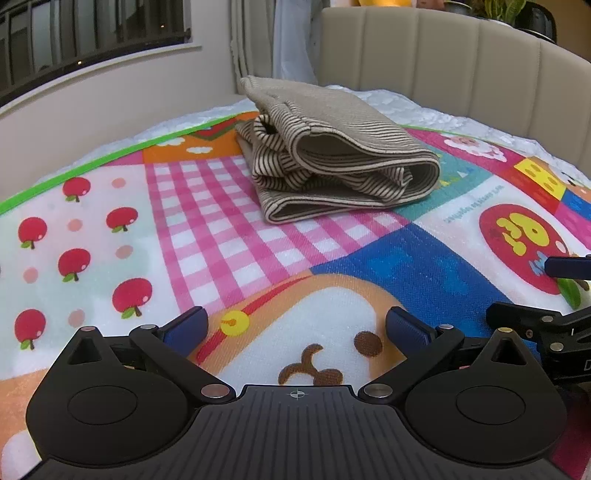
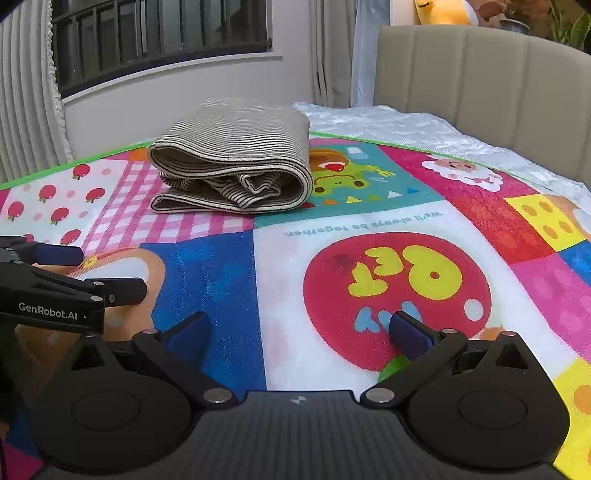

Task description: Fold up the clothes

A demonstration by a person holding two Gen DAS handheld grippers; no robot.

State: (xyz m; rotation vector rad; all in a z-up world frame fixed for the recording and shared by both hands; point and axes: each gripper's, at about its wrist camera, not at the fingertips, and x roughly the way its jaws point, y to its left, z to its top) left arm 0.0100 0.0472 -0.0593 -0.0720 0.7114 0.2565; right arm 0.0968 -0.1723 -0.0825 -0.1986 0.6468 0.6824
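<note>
Both grippers, left [image 1: 295, 328] and right [image 2: 299, 332], have their fingers spread wide with nothing between them. The folded striped garment [image 1: 332, 155] lies on the mat [image 1: 229, 240], well ahead of both sets of fingers, touching neither.

One folded shirt [image 1: 332, 147] on one mat [image 1: 221, 229]. Two grippers: left [image 1: 295, 328] and right [image 2: 299, 332]. One headboard [image 2: 480, 74], one window [image 2: 162, 33].
</note>
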